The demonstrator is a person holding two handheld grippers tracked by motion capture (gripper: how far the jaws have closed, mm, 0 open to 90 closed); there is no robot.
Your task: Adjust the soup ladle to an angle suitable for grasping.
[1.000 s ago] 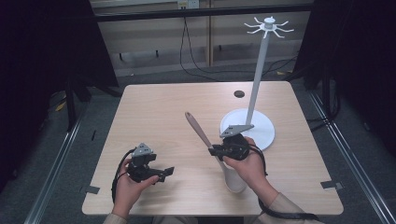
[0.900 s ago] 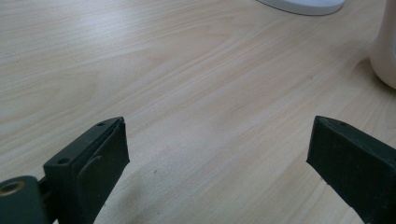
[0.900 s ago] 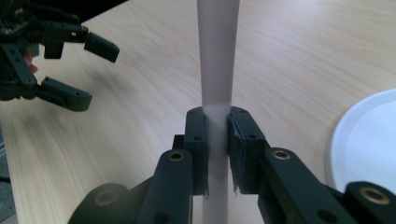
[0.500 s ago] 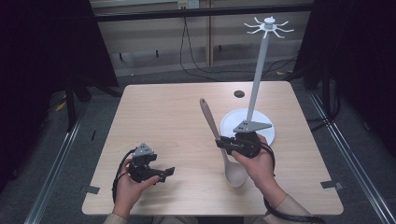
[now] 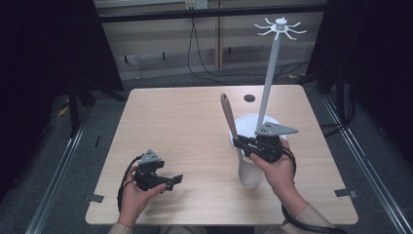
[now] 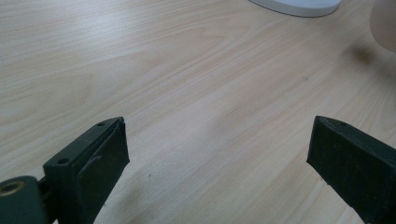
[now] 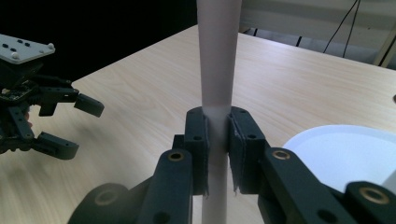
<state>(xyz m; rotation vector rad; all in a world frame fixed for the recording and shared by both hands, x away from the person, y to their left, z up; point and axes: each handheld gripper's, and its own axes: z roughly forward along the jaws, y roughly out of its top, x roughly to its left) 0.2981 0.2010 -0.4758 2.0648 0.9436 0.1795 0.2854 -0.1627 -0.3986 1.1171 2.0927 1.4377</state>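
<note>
spatula: pale spatula [image 5: 237,141] with a brown handle end, held in the air over the right half of the desk [image 5: 185,126], in front of the stand base
long axis: runs near upright in the high view, tilted a bit; brown handle end points up and away from the person, wide pale blade hangs down toward the person's side of the desk
grip point: clamped on the thin neck, between blade and handle; in the right gripper view the pale shaft [image 7: 218,60] rises straight up out of the pads
right claw: right claw [image 5: 242,143] narrow, pads pressed on the spatula neck from both sides; grey three-cornered plate sits on top, hand behind it
left claw: left claw [image 5: 175,181] wide, nothing between the jaws; in the left gripper view bare wood between them; low over the near left part of the desk, well apart from the spatula
stand: white hook stand [image 5: 267,83], round white base on the desk just behind the right claw, thin pole upright, ring of hooks on top, above the spatula's handle end
in the way: pole close to the right of the spatula handle
other: small dark round spot [image 5: 249,98] on the desk near the far edge, left of the pole
</note>
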